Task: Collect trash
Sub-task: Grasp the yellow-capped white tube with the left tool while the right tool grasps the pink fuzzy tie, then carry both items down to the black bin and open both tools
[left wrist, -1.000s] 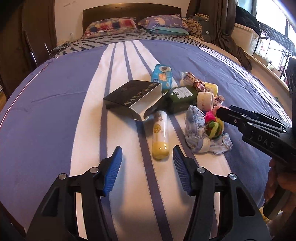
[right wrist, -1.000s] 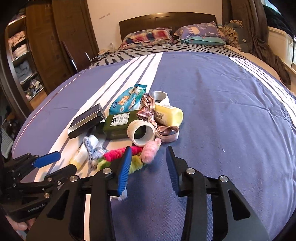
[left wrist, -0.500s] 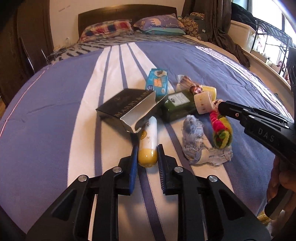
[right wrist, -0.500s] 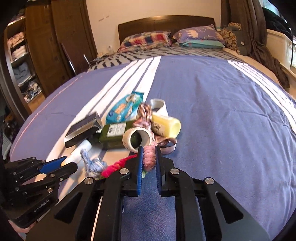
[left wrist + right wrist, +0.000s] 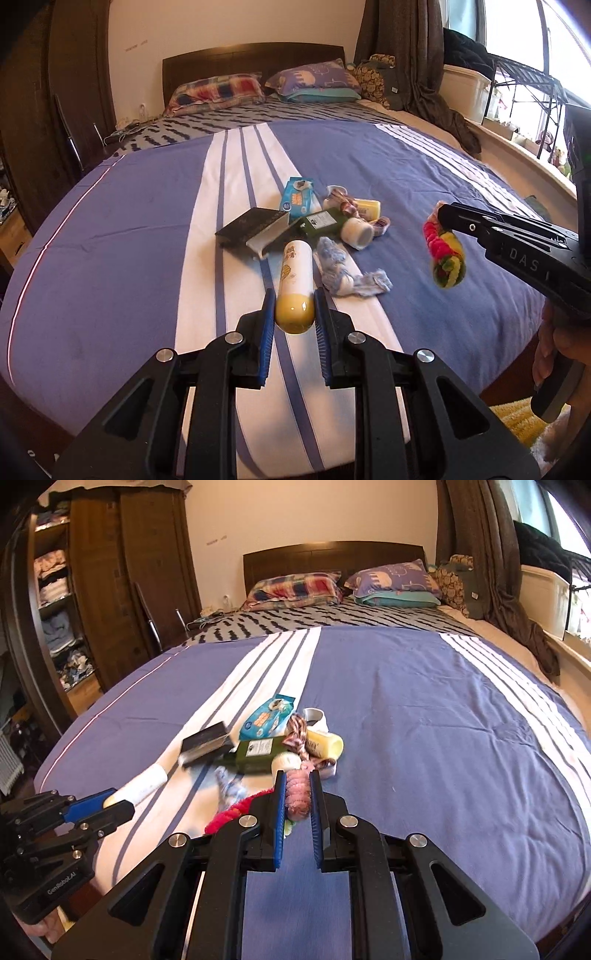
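Left gripper [image 5: 294, 319] clamped on the yellow-capped tube [image 5: 296, 284], cap end between the pads, body pointing ahead. Right gripper [image 5: 298, 794] clamped on the fuzzy multicolour band [image 5: 297, 794], dangling clear of the bed [image 5: 110, 240]. Best lifted straight, grips firm, well above the remaining pile [image 5: 325, 225] just ahead.

Bed [image 5: 110, 258] w/ trash pile [image 5: 321, 225]
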`<state>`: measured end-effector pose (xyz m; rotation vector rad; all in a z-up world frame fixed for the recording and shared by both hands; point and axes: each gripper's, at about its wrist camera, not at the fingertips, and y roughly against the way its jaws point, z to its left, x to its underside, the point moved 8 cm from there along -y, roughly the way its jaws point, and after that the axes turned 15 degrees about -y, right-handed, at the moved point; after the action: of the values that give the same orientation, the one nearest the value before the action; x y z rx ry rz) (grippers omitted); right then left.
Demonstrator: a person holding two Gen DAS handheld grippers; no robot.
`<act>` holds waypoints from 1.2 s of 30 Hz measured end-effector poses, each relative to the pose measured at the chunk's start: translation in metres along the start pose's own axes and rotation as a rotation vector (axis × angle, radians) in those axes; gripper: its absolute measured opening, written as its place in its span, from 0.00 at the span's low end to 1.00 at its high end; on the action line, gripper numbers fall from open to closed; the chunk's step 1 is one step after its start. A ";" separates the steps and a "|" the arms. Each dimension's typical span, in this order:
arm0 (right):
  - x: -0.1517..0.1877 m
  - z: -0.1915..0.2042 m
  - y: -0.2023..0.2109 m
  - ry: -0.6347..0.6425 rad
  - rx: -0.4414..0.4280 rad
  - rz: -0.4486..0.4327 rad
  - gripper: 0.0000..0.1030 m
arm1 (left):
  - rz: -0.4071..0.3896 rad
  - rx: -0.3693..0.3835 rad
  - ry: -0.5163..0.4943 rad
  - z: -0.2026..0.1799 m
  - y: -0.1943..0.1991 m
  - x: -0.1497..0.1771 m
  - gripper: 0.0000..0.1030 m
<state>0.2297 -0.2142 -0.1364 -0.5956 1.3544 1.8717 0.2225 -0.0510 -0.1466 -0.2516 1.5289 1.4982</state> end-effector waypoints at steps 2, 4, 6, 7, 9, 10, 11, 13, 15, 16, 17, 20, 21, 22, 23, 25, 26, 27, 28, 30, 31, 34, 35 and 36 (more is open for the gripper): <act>0.008 0.002 0.014 0.009 0.000 -0.001 0.13 | -0.004 0.001 0.005 -0.006 0.014 0.008 0.19; 0.016 0.002 0.024 0.011 -0.003 0.000 0.13 | -0.008 0.003 0.006 -0.012 0.024 0.015 0.19; 0.027 0.002 0.035 0.011 -0.007 0.003 0.13 | -0.011 0.006 0.007 -0.020 0.037 0.024 0.19; 0.032 0.001 0.041 0.011 -0.010 0.006 0.13 | -0.013 0.010 0.010 -0.024 0.044 0.029 0.19; 0.044 0.000 0.050 0.013 -0.011 0.012 0.13 | -0.015 0.015 0.016 -0.030 0.052 0.038 0.19; 0.050 -0.001 0.055 0.014 -0.012 0.015 0.13 | -0.016 0.020 0.019 -0.034 0.058 0.043 0.19; 0.058 -0.003 0.060 0.017 -0.010 0.019 0.13 | -0.016 0.024 0.021 -0.037 0.061 0.047 0.19; 0.071 -0.006 0.067 0.025 -0.003 0.028 0.13 | -0.017 0.032 0.023 -0.045 0.068 0.057 0.19; 0.084 -0.011 0.074 0.028 0.006 0.036 0.13 | -0.016 0.042 0.021 -0.054 0.075 0.066 0.19; 0.091 -0.014 0.077 0.027 0.011 0.041 0.13 | -0.014 0.051 0.020 -0.059 0.078 0.073 0.19; 0.097 -0.017 0.080 0.026 0.015 0.047 0.13 | -0.011 0.059 0.020 -0.063 0.079 0.078 0.19; 0.120 -0.026 0.085 0.011 0.025 0.071 0.13 | 0.003 0.082 0.019 -0.076 0.081 0.096 0.19; 0.126 -0.028 0.086 0.007 0.027 0.077 0.13 | 0.010 0.089 0.021 -0.079 0.079 0.102 0.19; 0.133 -0.030 0.086 0.003 0.029 0.085 0.13 | 0.019 0.101 0.023 -0.084 0.077 0.109 0.19; 0.143 -0.033 0.084 -0.003 0.032 0.099 0.13 | 0.025 0.110 0.022 -0.088 0.076 0.113 0.19; 0.157 -0.037 0.083 -0.010 0.033 0.121 0.13 | 0.045 0.129 0.020 -0.096 0.072 0.125 0.19; 0.164 -0.039 0.081 -0.013 0.035 0.132 0.13 | 0.059 0.142 0.018 -0.101 0.068 0.134 0.19; 0.173 -0.040 0.079 -0.017 0.036 0.146 0.13 | 0.066 0.152 0.018 -0.103 0.066 0.138 0.19; 0.179 -0.042 0.077 -0.019 0.038 0.155 0.13 | 0.081 0.167 0.021 -0.108 0.061 0.147 0.19; 0.192 -0.046 0.072 -0.021 0.048 0.175 0.13 | 0.109 0.184 0.022 -0.114 0.053 0.160 0.19; 0.199 -0.048 0.069 -0.022 0.054 0.182 0.13 | 0.118 0.187 0.020 -0.117 0.050 0.166 0.19; 0.217 -0.054 0.058 -0.032 0.068 0.217 0.13 | 0.164 0.200 0.013 -0.126 0.035 0.186 0.19; 0.224 -0.057 0.053 -0.037 0.073 0.232 0.13 | 0.186 0.212 0.014 -0.130 0.028 0.195 0.19; 0.228 -0.058 0.050 -0.039 0.077 0.242 0.13 | 0.199 0.217 0.015 -0.133 0.025 0.201 0.19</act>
<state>0.0462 -0.2107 -0.2918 -0.3675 1.5209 1.9985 0.0370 -0.0693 -0.3003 0.0173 1.7543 1.4686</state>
